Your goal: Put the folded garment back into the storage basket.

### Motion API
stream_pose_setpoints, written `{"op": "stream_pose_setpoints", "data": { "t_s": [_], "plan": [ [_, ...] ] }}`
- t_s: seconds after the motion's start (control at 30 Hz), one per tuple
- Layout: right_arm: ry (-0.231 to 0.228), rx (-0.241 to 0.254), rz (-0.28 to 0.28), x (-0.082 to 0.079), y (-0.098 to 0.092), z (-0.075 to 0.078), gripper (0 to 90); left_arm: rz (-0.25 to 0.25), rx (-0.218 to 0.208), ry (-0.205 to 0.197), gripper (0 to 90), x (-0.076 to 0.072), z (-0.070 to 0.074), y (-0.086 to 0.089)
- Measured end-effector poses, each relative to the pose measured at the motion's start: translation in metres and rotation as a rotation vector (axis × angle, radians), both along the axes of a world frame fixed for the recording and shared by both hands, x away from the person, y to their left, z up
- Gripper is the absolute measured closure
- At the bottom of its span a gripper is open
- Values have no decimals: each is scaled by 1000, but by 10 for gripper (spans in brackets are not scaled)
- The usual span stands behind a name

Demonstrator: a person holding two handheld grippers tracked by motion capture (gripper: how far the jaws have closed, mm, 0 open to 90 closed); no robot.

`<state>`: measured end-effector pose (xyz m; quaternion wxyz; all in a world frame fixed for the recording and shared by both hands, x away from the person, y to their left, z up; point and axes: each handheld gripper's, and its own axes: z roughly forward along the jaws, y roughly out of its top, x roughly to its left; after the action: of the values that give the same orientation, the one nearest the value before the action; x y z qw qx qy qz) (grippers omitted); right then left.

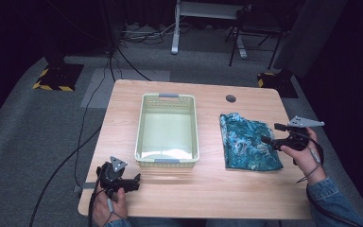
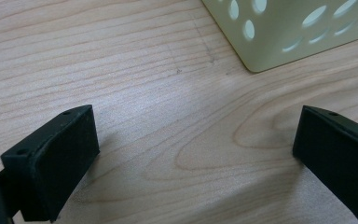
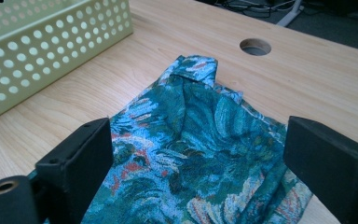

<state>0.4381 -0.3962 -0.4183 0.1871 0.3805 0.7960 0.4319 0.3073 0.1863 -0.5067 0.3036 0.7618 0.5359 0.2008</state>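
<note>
On the right half of the worktop [image 1: 208, 189] lies the folded teal patterned cloth [image 1: 248, 142], its right edge close to the worktop's right edge and its near corner well short of the near edge. Your right tongs [image 1: 268, 134] hover at the cloth's right side, jaws spread wide and gripping nothing; in the right gripper view the cloth [image 3: 191, 149] spreads between and below the jaws, one far corner folded up. Beyond it sits a round cable hole [image 3: 255, 46] in the wood.

Your left tongs [image 1: 133, 180] rest at the near left corner, also released, with bare wood between the jaws and the basket's corner [image 2: 279, 37] just ahead. A pale green perforated basket [image 1: 144, 137] stands mid-worktop, apart from the cloth, with a clear strip of wood between them. Open room runs along the near edge. No readable writing shows on the cloth or basket.
</note>
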Motion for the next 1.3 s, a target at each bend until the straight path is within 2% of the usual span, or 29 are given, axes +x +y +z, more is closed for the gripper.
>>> {"op": "stream_pose_setpoints", "data": {
  "t_s": [0.47, 0.83, 1.3],
  "plan": [
    [42, -39, 0, 8, 11, -21, 88, 2, -1, 0, 3, 0, 0, 0],
    [99, -59, 0, 13, 18, -41, 83, 0, 0, 0, 3, 0, 0, 0],
    [133, -123, 2, 17, 26, -57, 84, 0, 0, 0, 3, 0, 0, 0]
  ]
}}
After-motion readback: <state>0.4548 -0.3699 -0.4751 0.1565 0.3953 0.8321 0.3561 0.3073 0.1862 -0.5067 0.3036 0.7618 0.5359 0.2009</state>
